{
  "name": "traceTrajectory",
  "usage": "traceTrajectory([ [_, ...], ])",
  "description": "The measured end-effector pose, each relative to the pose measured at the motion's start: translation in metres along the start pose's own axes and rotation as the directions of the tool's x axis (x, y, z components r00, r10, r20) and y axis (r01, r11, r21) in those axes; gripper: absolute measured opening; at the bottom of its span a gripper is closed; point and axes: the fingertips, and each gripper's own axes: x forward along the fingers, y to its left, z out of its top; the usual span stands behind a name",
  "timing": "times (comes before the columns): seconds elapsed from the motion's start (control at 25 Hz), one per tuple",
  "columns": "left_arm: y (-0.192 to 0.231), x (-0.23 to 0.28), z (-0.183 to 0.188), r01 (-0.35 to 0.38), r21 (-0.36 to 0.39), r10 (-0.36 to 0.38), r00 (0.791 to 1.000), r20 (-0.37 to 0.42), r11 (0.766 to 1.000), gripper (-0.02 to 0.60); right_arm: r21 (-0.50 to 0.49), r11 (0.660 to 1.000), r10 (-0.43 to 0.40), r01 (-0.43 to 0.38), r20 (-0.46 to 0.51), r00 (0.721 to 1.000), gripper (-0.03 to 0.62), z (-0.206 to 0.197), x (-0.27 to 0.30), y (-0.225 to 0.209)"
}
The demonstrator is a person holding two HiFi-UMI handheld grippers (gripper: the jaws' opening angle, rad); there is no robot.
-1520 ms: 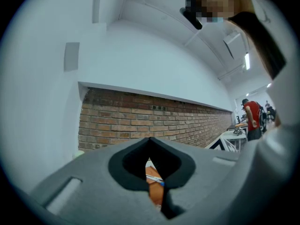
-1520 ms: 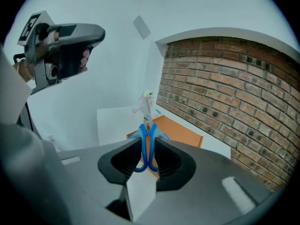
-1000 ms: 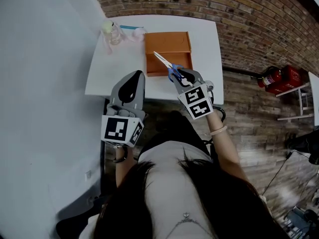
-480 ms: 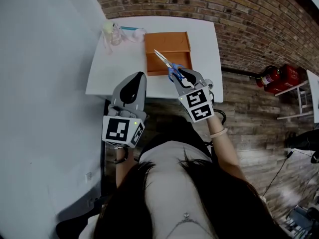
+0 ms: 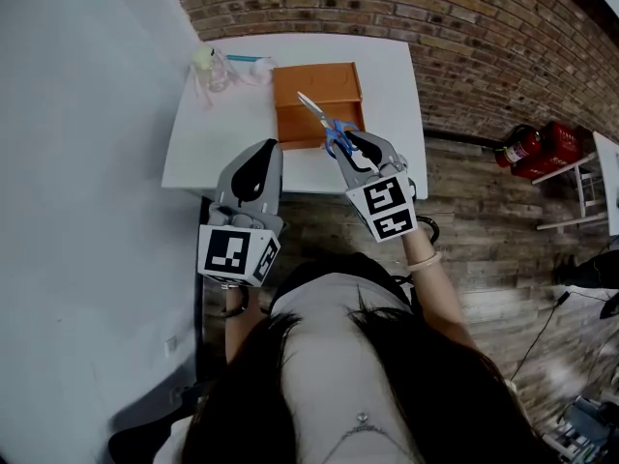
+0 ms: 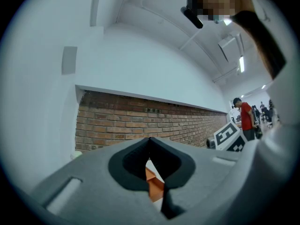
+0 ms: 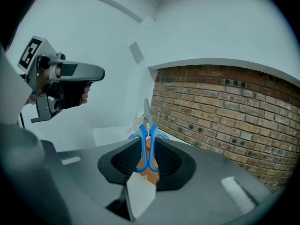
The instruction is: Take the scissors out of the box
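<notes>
**One pair of scissors, held in your right claw**

Your right claw (image 5: 354,145) grips the blue handles of the only scissors (image 5: 317,117), whose blades point far over the near edge of the one orange box (image 5: 314,77). Your left claw (image 5: 258,155) is closed and empty, near-left. There is one white bench (image 5: 221,133), with a brick wall (image 5: 435,17) beyond.
</notes>
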Motion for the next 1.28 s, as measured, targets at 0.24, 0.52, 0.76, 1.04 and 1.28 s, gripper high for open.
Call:
traceTrajectory([
  [0.24, -0.014, 0.009, 0.003, -0.024, 0.0, 0.024, 1.0, -0.007, 1.0, 0.0, -0.011, 1.0, 0.015, -0.015, 0.015, 1.0, 0.098, 0.002, -0.014, -0.012],
  [0.52, -0.035, 0.019, 0.005, -0.038, -0.007, 0.038, 0.999, -0.017, 0.999, 0.0, -0.015, 1.0, 0.028, -0.028, 0.011, 1.0, 0.098, -0.002, -0.037, -0.027],
  [0.76, -0.058, 0.028, 0.008, -0.045, -0.002, 0.045, 0.999, -0.024, 0.999, 0.0, -0.007, 0.999, 0.032, -0.032, 0.03, 0.999, 0.098, -0.004, -0.06, -0.041],
  [1.04, -0.084, 0.034, 0.008, -0.05, 0.008, 0.05, 0.998, -0.031, 0.999, 0.0, 0.012, 0.999, 0.032, -0.033, 0.063, 0.997, 0.098, -0.005, -0.084, -0.054],
  [1.28, -0.104, 0.041, 0.009, -0.063, 0.027, 0.064, 0.997, -0.045, 0.998, 0.0, 0.024, 0.998, 0.049, -0.051, 0.091, 0.995, 0.098, -0.007, -0.1, -0.063],
])
